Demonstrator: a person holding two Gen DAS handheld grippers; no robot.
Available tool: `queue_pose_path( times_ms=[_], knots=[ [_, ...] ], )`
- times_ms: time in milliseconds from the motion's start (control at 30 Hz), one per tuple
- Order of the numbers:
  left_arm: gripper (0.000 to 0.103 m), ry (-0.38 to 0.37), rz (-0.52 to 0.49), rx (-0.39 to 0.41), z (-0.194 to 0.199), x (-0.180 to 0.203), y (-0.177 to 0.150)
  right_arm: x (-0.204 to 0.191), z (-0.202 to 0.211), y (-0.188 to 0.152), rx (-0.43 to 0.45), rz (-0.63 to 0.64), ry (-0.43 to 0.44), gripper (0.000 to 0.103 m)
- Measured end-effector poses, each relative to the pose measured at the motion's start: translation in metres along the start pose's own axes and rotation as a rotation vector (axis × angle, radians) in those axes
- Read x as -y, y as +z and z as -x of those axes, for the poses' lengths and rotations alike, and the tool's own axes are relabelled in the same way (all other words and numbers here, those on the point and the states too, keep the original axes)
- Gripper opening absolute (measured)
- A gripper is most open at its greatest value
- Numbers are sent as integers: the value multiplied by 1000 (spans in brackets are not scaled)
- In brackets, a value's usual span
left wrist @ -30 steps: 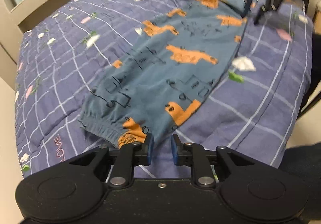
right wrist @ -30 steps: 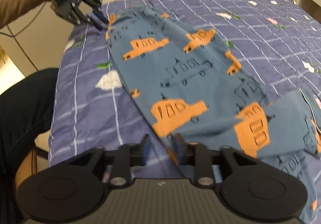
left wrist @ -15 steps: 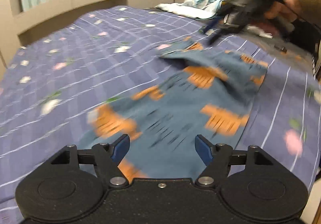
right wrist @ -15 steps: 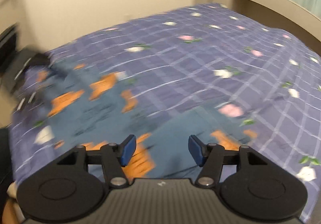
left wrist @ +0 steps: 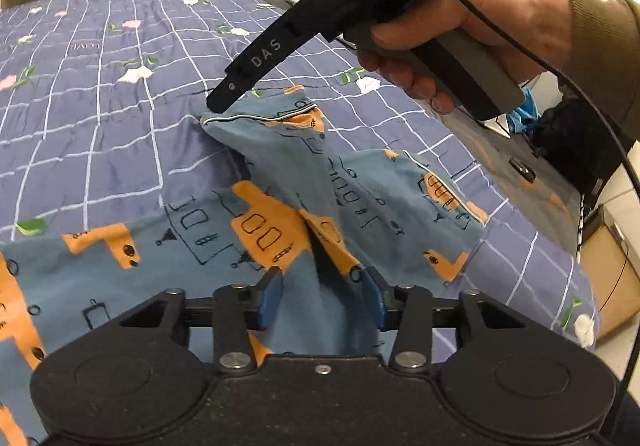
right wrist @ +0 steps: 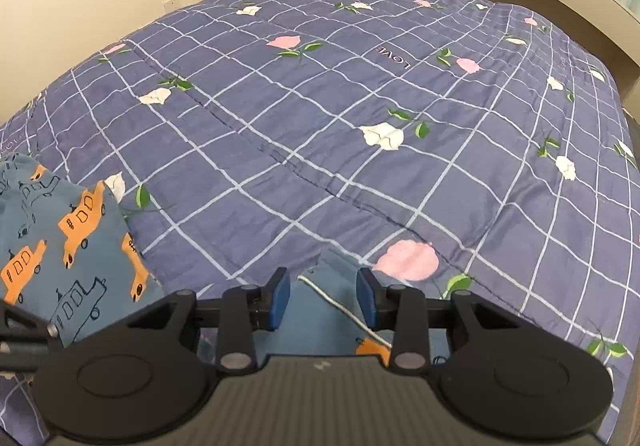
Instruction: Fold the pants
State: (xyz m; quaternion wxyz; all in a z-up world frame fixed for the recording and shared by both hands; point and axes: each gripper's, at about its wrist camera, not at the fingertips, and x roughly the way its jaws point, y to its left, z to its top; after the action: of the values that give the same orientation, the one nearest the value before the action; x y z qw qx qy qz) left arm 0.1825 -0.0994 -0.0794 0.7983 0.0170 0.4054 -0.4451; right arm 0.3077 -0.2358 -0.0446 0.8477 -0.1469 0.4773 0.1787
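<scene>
Judging progress: first fold laid; blue truck-print cotton pants (left wrist: pixel 280 214) bunched on purple checked bed quilt (right wrist: pixel 360 106), near its edge.
Left gripper (left wrist: pixel 322 298): fingers apart, fabric between, not clamped.
Right gripper (right wrist: pixel 322 296): fingers apart over the piped hem.
Left: smoothing, further folds.

"das" on the right gripper (left wrist: pixel 256 56) finger – "love", upside down, on the quilt (right wrist: pixel 394 53).

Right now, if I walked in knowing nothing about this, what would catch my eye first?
Probably the blue pants with orange cars, lying rumpled at the near edge of a purple checked quilt dotted with flowers. Next, a hand gripping a black gadget whose tip reaches the pants' white-piped corner. The left gripper stands open over a raised fold, and the right gripper is open too.
</scene>
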Motion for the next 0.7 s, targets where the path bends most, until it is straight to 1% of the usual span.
queue_pose_path(
  times_ms=[167,200,300,367,400,433,500,533,567,633,700],
  knots=[
    [44,-70,17,44,17,5,-3,13,6,-2,2,-14,-20,40],
    [44,-73,14,44,19,6,-3,15,7,-4,2,-15,-23,40],
    [44,-56,1,13,11,11,-4,19,10,-8,6,-21,-28,40],
    [35,-55,0,4,6,11,-3,21,11,-10,5,-24,-25,39],
    [23,-64,0,-1,4,12,-3,21,11,-11,3,-21,-22,37],
    [14,-71,-4,-5,1,12,-3,20,11,-12,1,-14,-19,36],
    [12,-65,-16,-7,-3,14,-4,19,9,-11,-4,1,-15,32],
    [7,-66,-19,-9,-6,15,-5,18,9,-11,-5,7,-15,30],
    [4,-66,-21,-10,-8,15,-5,18,7,-9,-7,14,-12,27],
    [4,-74,-20,-13,-10,16,-7,16,4,-5,-11,30,-9,25],
    [4,-79,-25,-12,-12,18,-8,11,-1,3,-21,74,7,21]
  ],
)
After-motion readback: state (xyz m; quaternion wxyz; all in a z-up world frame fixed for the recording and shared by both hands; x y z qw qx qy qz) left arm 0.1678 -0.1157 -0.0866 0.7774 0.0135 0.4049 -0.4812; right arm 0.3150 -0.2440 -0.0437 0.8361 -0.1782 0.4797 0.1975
